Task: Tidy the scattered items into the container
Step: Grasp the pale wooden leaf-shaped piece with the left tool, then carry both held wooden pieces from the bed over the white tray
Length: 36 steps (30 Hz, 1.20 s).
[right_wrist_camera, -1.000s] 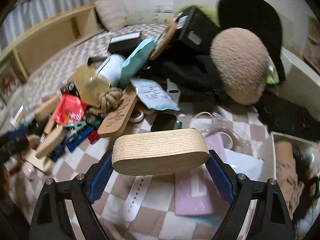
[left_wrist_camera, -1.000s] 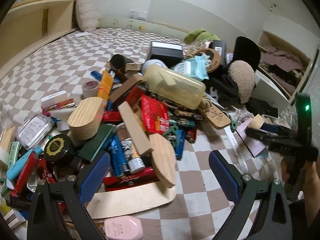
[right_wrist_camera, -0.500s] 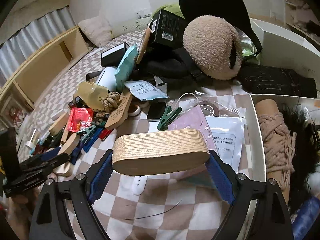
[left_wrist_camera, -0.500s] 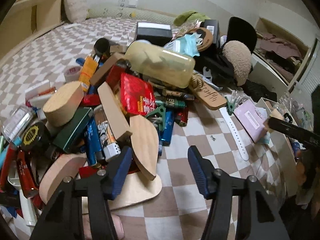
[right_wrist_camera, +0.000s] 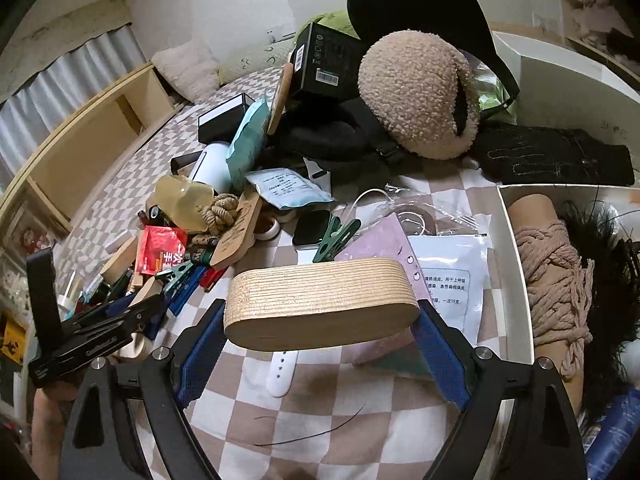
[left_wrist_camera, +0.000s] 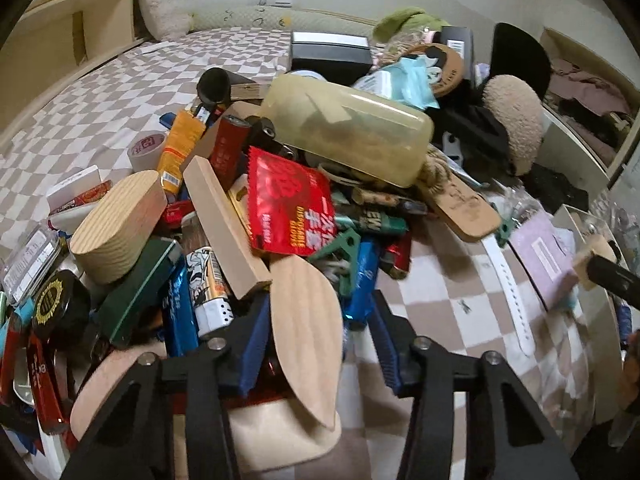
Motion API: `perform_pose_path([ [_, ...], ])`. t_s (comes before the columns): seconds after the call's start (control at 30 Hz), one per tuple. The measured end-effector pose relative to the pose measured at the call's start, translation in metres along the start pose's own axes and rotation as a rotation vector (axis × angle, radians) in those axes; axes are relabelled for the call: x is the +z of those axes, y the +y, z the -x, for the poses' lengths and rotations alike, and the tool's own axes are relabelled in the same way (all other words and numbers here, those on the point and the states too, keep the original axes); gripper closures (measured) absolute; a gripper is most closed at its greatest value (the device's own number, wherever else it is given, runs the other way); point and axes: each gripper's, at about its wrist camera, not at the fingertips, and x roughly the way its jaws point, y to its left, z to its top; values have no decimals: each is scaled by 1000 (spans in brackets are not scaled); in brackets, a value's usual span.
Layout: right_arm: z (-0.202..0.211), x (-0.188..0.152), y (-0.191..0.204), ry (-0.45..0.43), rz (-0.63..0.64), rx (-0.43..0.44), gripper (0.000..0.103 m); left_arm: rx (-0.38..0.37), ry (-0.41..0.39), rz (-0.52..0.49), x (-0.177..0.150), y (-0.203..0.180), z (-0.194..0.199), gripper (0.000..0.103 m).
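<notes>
My left gripper [left_wrist_camera: 320, 344] is closing its jaws around a thin, pale oval wooden piece [left_wrist_camera: 306, 332]; my right gripper [right_wrist_camera: 320, 344] is pinching a ribbed oval wooden block [right_wrist_camera: 320, 304].

Free room: bare checkered bed [left_wrist_camera: 132, 80] left of and behind the heap; open patch by the white watch strap [left_wrist_camera: 506, 280]. Obstacles: heap topped by yellow case [left_wrist_camera: 348, 128], red packet [left_wrist_camera: 288, 208], wooden blocks [left_wrist_camera: 120, 228]; fleece hat [right_wrist_camera: 416, 96] and black glove [right_wrist_camera: 556, 156] near the white container [right_wrist_camera: 516, 264].
</notes>
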Motion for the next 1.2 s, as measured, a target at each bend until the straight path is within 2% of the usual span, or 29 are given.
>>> perform_pose_path([
  [0.1, -2, 0, 0, 4, 1, -4, 13, 10, -1, 10, 1, 4, -2, 70],
  [0.33, -3, -2, 4, 10, 12, -6, 13, 12, -3, 14, -1, 3, 1, 71],
  [0.83, 8, -29, 10, 35, -36, -57, 13, -54, -6, -22, -29, -24, 36, 71],
  [1.2, 25, -43, 20, 5, -42, -66, 13, -89, -37, -43, -42, -42, 57, 71],
])
